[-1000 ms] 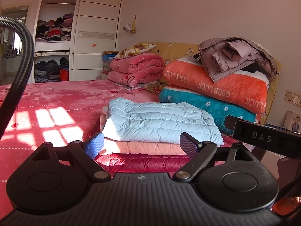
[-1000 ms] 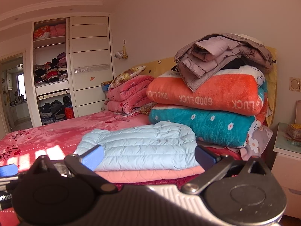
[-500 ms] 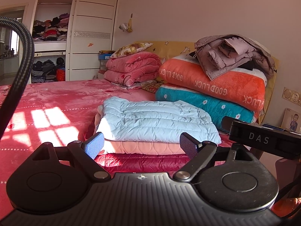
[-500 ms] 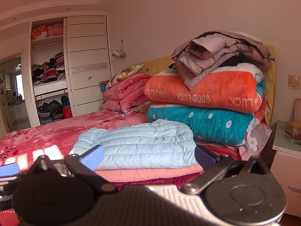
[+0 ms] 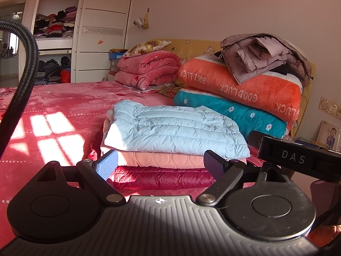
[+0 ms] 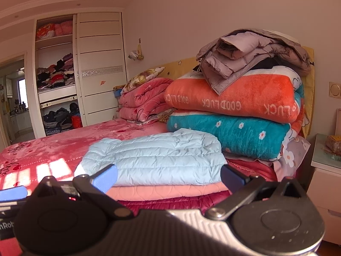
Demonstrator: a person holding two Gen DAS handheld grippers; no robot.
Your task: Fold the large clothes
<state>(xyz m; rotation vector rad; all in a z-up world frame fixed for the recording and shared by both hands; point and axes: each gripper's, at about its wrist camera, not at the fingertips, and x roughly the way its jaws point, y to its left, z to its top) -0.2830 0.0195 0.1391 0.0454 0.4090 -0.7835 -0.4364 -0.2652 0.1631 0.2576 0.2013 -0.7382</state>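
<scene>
Both tongs, left gripper [image 5: 160, 165] and right gripper [image 6: 168, 178], stood wide apart and gripped nothing. Before them on the bed [image 5: 53, 106] lay a folded stack: blue jacket [image 5: 174, 132] over pink quilt [image 5: 157, 160] over red jacket [image 5: 162, 178]. The stack's near edge was hidden behind the fingers; its far side was cut off by blankets [image 6: 234, 115].

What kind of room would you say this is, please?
Most likely a home bedroom: a bed under a pink plush cover, a white built-in wardrobe with clothes on open shelves, and folded fleece blankets stacked against the yellow headboard.
</scene>
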